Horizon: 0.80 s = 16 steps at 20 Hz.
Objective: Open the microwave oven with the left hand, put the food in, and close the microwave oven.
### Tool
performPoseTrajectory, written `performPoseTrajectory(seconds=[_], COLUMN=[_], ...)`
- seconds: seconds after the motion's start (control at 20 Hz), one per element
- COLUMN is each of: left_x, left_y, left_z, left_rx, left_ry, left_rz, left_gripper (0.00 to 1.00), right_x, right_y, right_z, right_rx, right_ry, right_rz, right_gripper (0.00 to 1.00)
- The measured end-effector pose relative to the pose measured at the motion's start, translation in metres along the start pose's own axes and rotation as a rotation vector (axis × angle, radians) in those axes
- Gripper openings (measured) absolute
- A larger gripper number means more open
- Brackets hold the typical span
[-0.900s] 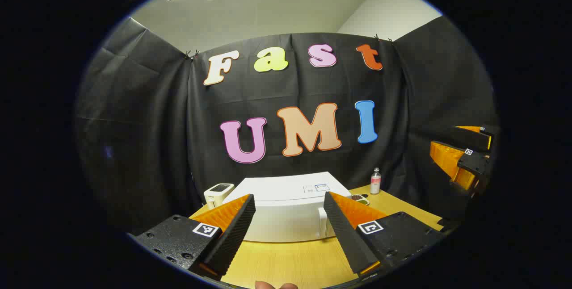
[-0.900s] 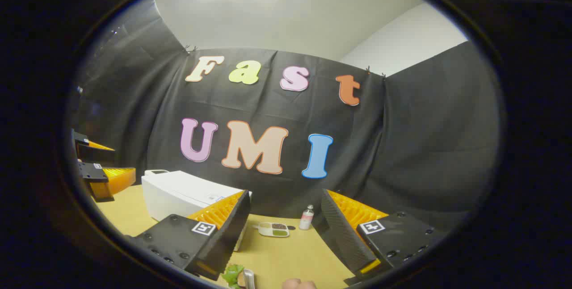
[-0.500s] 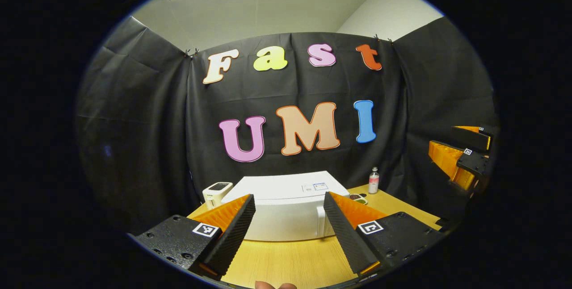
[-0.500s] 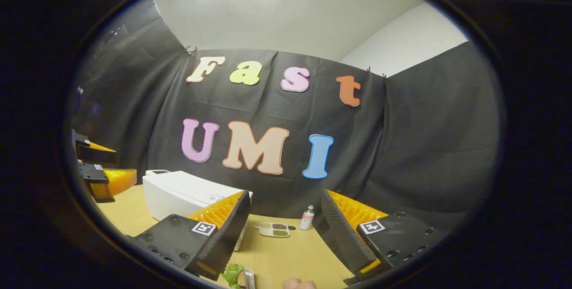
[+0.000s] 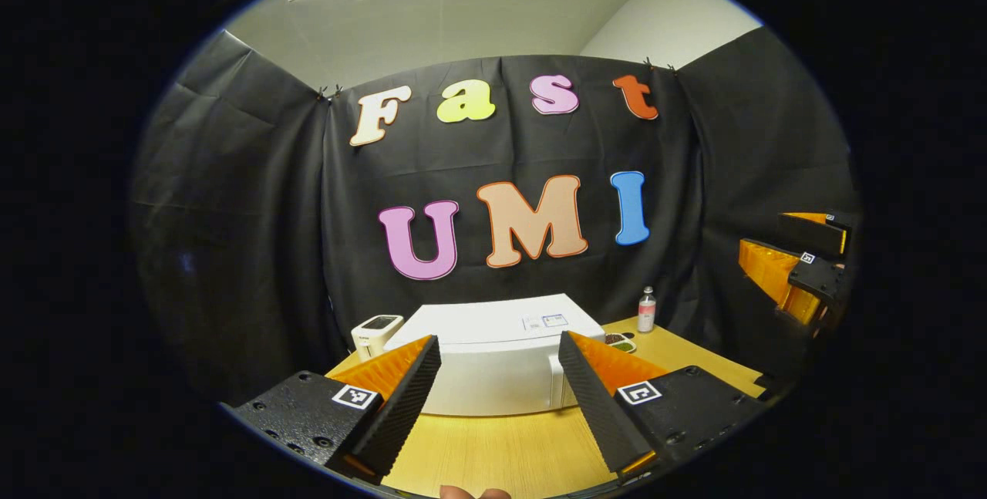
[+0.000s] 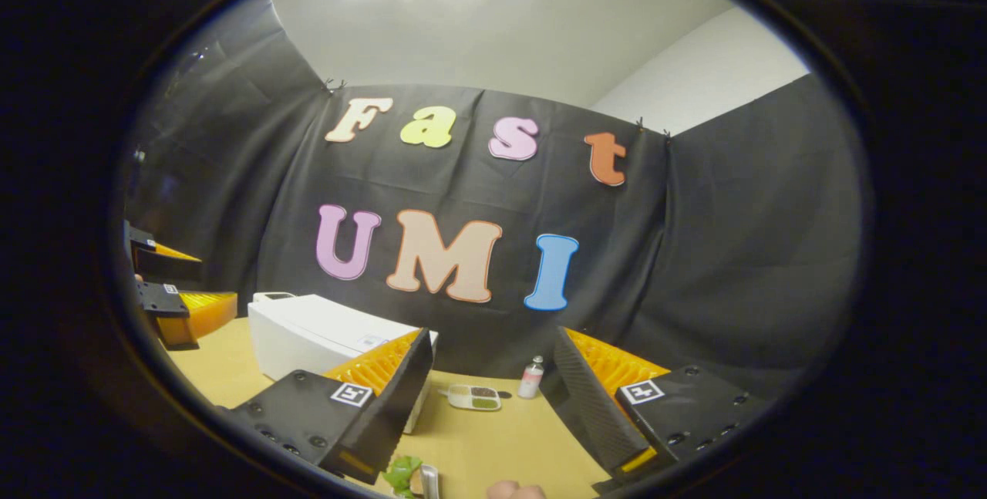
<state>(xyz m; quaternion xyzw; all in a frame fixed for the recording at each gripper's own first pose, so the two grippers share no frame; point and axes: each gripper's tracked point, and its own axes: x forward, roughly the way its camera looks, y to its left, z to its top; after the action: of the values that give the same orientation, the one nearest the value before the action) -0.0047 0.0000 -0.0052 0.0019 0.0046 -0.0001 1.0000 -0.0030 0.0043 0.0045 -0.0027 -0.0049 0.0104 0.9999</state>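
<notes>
White microwave oven [image 5: 493,364] sits door-closed on the table [image 5: 501,449] — its small top label unreadable — both grippers' jaws spread apart, empty.

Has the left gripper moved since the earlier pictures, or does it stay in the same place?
Hardly. In the left gripper view the open left gripper keeps facing the closed microwave oven, which sits marginally higher in the view than before, so at most a very small drift.

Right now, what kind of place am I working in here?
Most likely a staged recording booth, not a real kitchen: black cloth hangs as walls on clips, a white microwave oven sits shut on a wooden table, and a divided food tray and a small bottle stand by it.
</notes>
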Motion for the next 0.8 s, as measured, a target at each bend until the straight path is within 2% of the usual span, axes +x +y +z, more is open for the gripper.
performPoseTrajectory(seconds=[0.8], left_x=[0.018], left_y=[0.000], left_z=[-0.007], left_rx=[-0.007], left_ry=[0.015], left_rz=[-0.020], left_gripper=[0.98], right_x=[0.005], right_y=[-0.002], right_z=[0.000], right_rx=[0.005], right_ry=[0.010], right_rz=[-0.001], right_gripper=[0.96])
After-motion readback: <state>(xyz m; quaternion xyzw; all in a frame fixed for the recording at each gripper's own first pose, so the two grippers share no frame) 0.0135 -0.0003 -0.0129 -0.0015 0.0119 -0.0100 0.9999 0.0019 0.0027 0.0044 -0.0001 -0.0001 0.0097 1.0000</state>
